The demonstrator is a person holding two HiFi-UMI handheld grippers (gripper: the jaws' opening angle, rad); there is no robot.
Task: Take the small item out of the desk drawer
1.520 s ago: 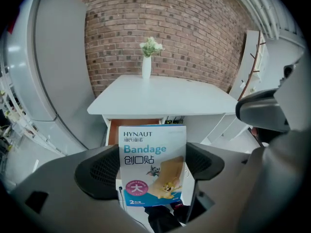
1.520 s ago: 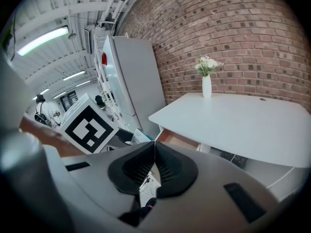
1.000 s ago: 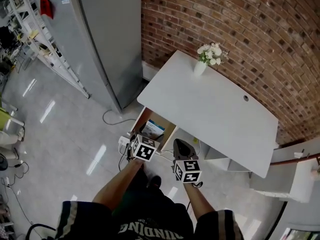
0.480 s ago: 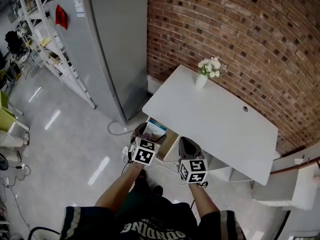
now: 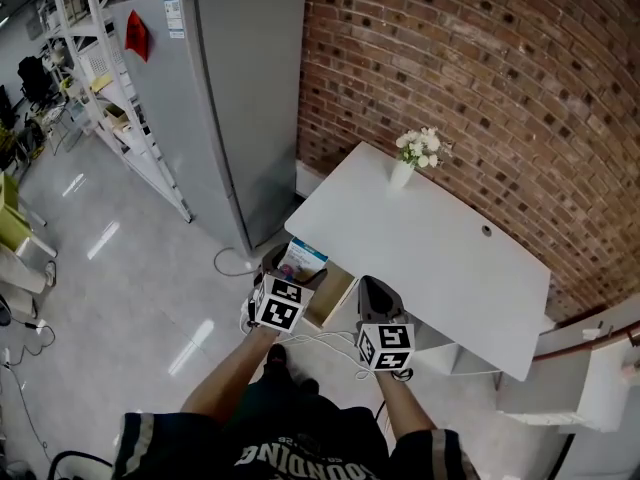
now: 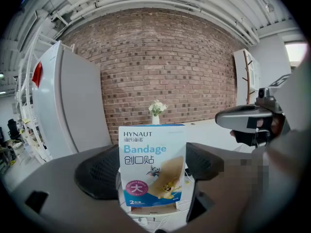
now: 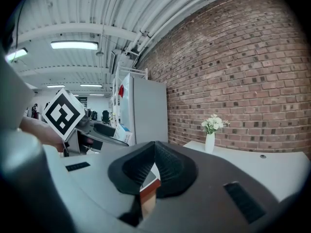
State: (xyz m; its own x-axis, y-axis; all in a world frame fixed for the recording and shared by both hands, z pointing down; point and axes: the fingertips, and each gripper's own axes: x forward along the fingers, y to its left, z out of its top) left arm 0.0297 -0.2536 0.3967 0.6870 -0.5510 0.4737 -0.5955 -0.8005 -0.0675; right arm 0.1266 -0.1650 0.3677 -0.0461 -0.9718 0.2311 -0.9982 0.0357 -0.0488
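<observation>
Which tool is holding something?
The left tool: its jaws clamp a blue and white bandage box. The right tool has its jaws shut together with nothing between them.

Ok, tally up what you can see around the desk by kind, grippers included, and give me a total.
grippers: 2 (left gripper, right gripper)
bandage box: 1
vase of flowers: 1
desk: 1
open drawer: 1
Total: 6
</observation>
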